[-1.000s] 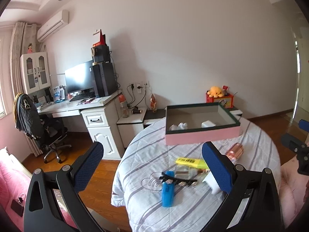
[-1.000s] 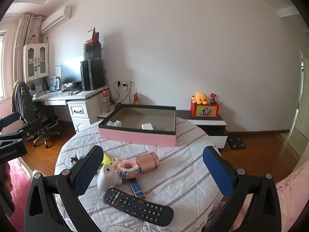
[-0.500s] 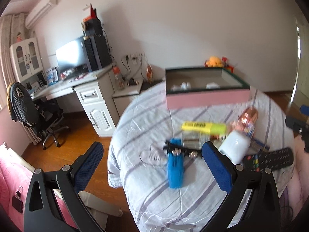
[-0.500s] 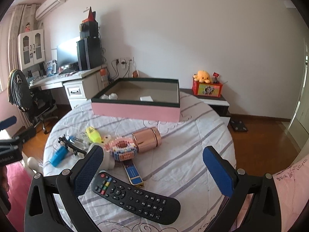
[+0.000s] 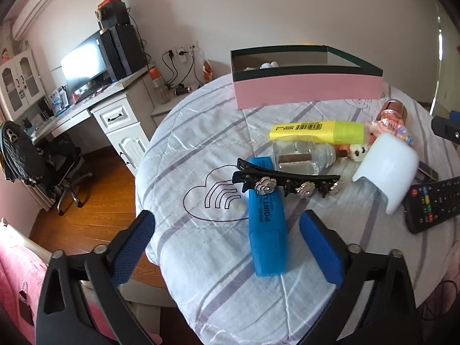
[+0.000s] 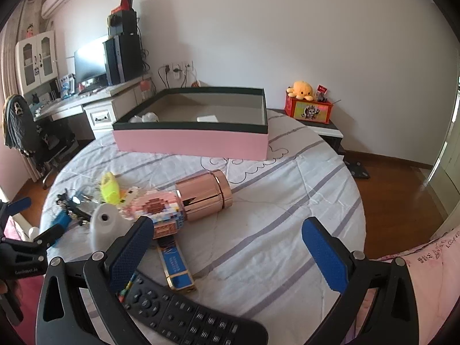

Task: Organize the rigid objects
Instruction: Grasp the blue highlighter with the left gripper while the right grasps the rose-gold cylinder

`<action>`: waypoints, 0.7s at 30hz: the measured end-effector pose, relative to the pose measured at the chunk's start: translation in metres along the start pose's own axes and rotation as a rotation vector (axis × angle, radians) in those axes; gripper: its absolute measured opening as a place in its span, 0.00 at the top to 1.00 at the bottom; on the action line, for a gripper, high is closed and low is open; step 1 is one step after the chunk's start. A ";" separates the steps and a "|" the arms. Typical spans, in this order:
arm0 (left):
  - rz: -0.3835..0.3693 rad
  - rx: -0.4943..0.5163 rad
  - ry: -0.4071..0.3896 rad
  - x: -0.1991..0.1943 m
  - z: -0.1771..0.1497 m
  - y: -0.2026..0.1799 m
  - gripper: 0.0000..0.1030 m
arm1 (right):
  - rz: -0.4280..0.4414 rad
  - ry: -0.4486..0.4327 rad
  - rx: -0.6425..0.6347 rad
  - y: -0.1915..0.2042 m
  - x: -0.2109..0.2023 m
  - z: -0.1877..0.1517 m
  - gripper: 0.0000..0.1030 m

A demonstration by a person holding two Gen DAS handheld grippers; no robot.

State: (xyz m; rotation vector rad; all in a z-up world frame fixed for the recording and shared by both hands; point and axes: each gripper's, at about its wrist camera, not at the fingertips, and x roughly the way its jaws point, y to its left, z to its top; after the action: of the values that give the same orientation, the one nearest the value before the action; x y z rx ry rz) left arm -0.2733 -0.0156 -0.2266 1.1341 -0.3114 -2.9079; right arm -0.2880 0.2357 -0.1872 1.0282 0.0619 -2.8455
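left gripper (image 5: pixel 227 241) jaws apart and just been closing a bit, blue highlighter (image 5: pixel 267 221) lying between the pads but no contact. black hair clip (image 5: pixel 287 179) lies across the highlighter's far end. right gripper (image 6: pixel 227 247) wide apart, nothing gripped, over the striped tablecloth (image 6: pixel 273 215) near the remote (image 6: pixel 195 319) (rose-gold canister (image 6: pixel 204 195) ahead). pink box (image 6: pixel 189 143) at the table's far side, a few small white items inside.

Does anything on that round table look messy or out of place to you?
Yes. The small items lie in a jumble near the table's edge, not in the pink box. A black hair clip lies across the blue highlighter, and the rose-gold canister and clear bottle lie tipped on their sides. Nothing looks spilled or broken.
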 end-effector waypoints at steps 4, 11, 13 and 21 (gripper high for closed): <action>-0.068 -0.018 0.022 0.013 -0.001 0.004 0.35 | 0.009 0.027 -0.008 -0.001 0.016 0.005 0.00; -0.131 0.007 0.005 0.014 0.003 0.002 0.74 | 0.046 0.068 -0.036 0.002 0.044 0.019 0.00; -0.148 -0.001 0.008 0.013 0.004 0.006 0.74 | 0.064 0.086 -0.039 0.002 0.052 0.024 0.00; -0.134 -0.021 -0.001 0.010 0.009 0.019 0.74 | 0.129 0.166 -0.060 0.002 0.079 0.040 0.02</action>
State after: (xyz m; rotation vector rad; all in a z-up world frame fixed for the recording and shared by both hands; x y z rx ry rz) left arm -0.2880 -0.0332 -0.2230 1.1947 -0.2121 -3.0186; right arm -0.3735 0.2230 -0.2069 1.2068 0.0904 -2.6226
